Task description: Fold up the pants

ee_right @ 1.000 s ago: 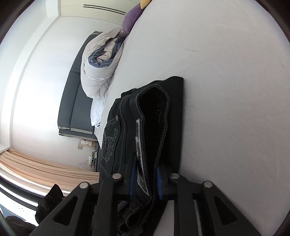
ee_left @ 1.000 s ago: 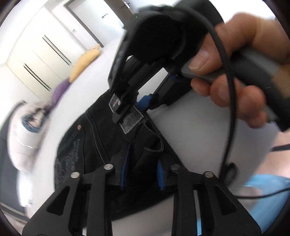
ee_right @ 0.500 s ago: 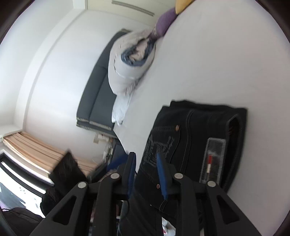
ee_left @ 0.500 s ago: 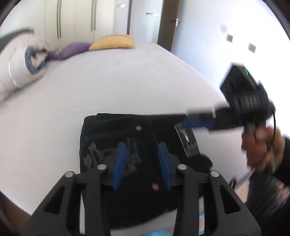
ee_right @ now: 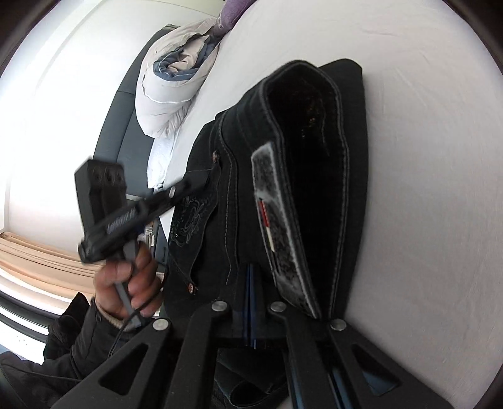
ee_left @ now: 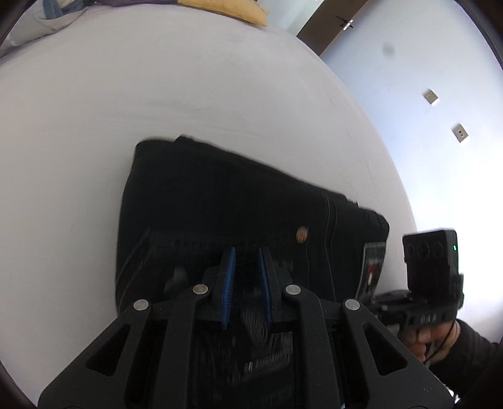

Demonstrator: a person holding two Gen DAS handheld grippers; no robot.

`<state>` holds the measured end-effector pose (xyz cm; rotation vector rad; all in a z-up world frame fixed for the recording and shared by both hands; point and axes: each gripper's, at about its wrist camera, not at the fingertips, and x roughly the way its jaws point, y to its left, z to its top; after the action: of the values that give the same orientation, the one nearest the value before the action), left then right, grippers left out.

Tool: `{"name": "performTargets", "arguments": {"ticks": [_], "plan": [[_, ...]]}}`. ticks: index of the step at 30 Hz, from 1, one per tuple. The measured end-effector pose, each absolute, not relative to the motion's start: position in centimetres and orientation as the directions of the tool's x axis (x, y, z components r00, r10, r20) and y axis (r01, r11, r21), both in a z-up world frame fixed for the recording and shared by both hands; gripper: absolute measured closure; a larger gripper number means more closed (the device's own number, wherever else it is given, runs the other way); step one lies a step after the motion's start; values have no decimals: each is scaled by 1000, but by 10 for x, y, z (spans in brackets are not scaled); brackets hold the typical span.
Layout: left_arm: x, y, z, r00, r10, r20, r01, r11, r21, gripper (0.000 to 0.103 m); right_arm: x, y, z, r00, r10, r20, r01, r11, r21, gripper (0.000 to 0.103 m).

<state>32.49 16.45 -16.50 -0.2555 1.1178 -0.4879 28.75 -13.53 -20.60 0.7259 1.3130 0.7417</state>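
Black jeans (ee_left: 220,195) lie folded in a compact stack on the white bed sheet (ee_left: 157,94). Their waistband stands open toward the right wrist camera (ee_right: 314,126), with a grey label (ee_right: 276,220) on it. My left gripper (ee_left: 245,283) hovers over the near part of the stack. Its jaws are closing to a narrow gap, and I see no fabric pinched between the blue pads. In the right wrist view the left gripper (ee_right: 204,176) is blurred and points at the jeans' pocket side. My right gripper (ee_right: 251,295) is shut, pads together, low in front of the waistband.
A rolled grey-white duvet (ee_right: 169,81) lies against a dark headboard (ee_right: 122,126). A yellow pillow (ee_left: 226,8) and a purple pillow (ee_right: 232,6) sit at the far end. The bed edge runs close along the right of the jeans, below a wall with sockets (ee_left: 430,96).
The left gripper rolled and swung across over the jeans, and its jaws narrowed. The right gripper released the waistband, drew back, then came in again and shut.
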Motion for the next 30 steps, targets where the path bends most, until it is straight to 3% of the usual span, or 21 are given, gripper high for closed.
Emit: {"name": "performTargets", "arguments": {"ticks": [11, 17, 20, 23, 25, 26, 27, 30], "plan": [[234, 216, -169, 418, -504, -756, 138, 858, -496, 89, 247, -146, -167, 148, 821, -552, -117, 568, 814, 103], [216, 223, -185, 424, -526, -738, 99, 836, -539, 89, 214, -152, -185, 159, 831, -533, -171, 555, 814, 103], [218, 224, -187, 420, -530, -736, 101, 834, -543, 89, 205, -142, -172, 199, 791, -579, -332, 610, 720, 103], [218, 228, -176, 417, -524, -743, 104, 839, -534, 89, 210, -145, -156, 184, 778, -601, -312, 626, 715, 101], [216, 231, -158, 446, -499, -743, 98, 853, -513, 89, 211, -161, -144, 207, 789, -578, -272, 614, 741, 75], [215, 233, -146, 471, -483, -739, 101, 861, -498, 89, 210, -171, -135, 237, 797, -556, -255, 603, 756, 51], [215, 239, -137, 494, -477, -727, 107, 863, -494, 89, 209, -180, -130, 264, 802, -536, -245, 593, 767, 35], [223, 262, -119, 534, -496, -685, 95, 840, -534, 87, 217, -203, -126, 336, 794, -506, -162, 578, 800, 29]]}}
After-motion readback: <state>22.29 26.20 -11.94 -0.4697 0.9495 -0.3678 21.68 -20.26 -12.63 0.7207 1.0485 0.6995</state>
